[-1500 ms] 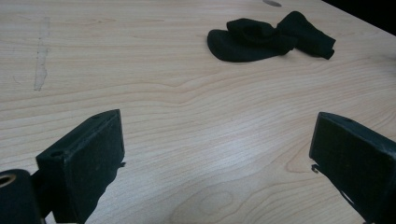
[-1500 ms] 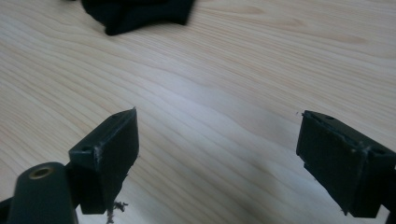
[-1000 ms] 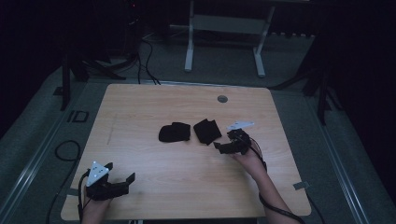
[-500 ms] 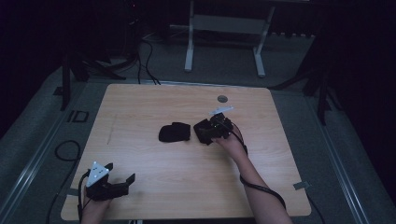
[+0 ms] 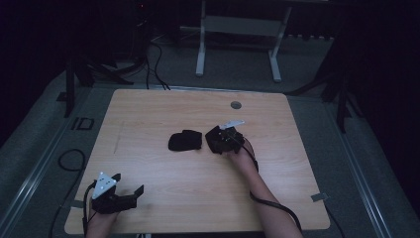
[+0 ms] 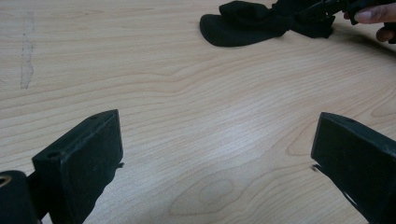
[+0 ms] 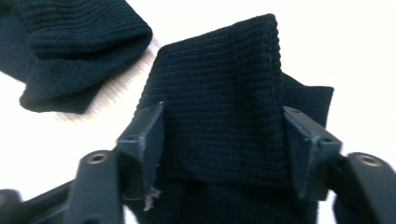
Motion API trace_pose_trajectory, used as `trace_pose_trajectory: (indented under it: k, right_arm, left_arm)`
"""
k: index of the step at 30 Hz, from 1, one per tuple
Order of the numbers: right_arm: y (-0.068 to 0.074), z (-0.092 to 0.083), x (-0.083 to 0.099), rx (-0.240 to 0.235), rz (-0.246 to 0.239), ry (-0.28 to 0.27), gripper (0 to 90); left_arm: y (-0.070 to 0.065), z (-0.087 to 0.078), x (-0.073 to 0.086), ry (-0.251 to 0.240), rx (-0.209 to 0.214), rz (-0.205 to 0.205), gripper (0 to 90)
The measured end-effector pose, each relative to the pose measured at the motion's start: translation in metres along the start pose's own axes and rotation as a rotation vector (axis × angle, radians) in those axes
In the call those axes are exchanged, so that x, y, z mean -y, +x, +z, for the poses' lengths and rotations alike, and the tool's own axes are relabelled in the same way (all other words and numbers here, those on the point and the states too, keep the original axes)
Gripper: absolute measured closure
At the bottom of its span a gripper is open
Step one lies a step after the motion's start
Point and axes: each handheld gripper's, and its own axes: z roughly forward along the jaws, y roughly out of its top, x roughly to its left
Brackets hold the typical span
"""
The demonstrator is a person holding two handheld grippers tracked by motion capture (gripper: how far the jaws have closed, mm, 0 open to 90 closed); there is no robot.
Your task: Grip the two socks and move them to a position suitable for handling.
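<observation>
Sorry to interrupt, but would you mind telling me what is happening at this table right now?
A person is working with two handheld claws on a wooden table. The right claw sits at one dark sock, its jaws either side of the ribbed fabric, wide apart. A second dark sock lies just beside it. The left claw rests open near the table's front left corner, holding nothing.
</observation>
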Motion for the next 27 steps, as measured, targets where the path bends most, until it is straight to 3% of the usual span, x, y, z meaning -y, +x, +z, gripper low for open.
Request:
trace_pose_trajectory:
  k: [6, 9, 12, 15, 21, 27]
  right_arm:
    - [0.004, -0.002, 0.001, -0.003, 0.007, -0.019, 69.9]
    - [0.006, -0.001, -0.002, -0.002, -0.002, -0.007, 77.4]
    - [0.006, -0.005, -0.007, 0.005, 0.0, 0.017, 79.1]
    - [0.006, -0.015, -0.01, -0.004, 0.005, -0.011, 79.3]
    - [0.01, -0.046, -0.015, -0.034, -0.006, -0.067, 79.4]
    - [0.016, -0.083, -0.004, -0.052, -0.025, -0.106, 79.4]
  left_arm:
    - [0.0, 0.001, 0.0, 0.007, 0.002, 0.001, 2.4]
    - [0.0, 0.002, 0.0, 0.008, 0.003, -0.003, 2.4]
    - [0.001, 0.002, 0.0, 0.009, 0.004, -0.004, 2.4]
    - [0.001, 0.002, 0.0, 0.004, 0.005, -0.005, 2.4]
    - [0.0, 0.001, -0.001, -0.003, -0.004, -0.004, 2.4]
    - [-0.003, 0.002, -0.001, 0.009, 0.0, 0.005, 2.4]
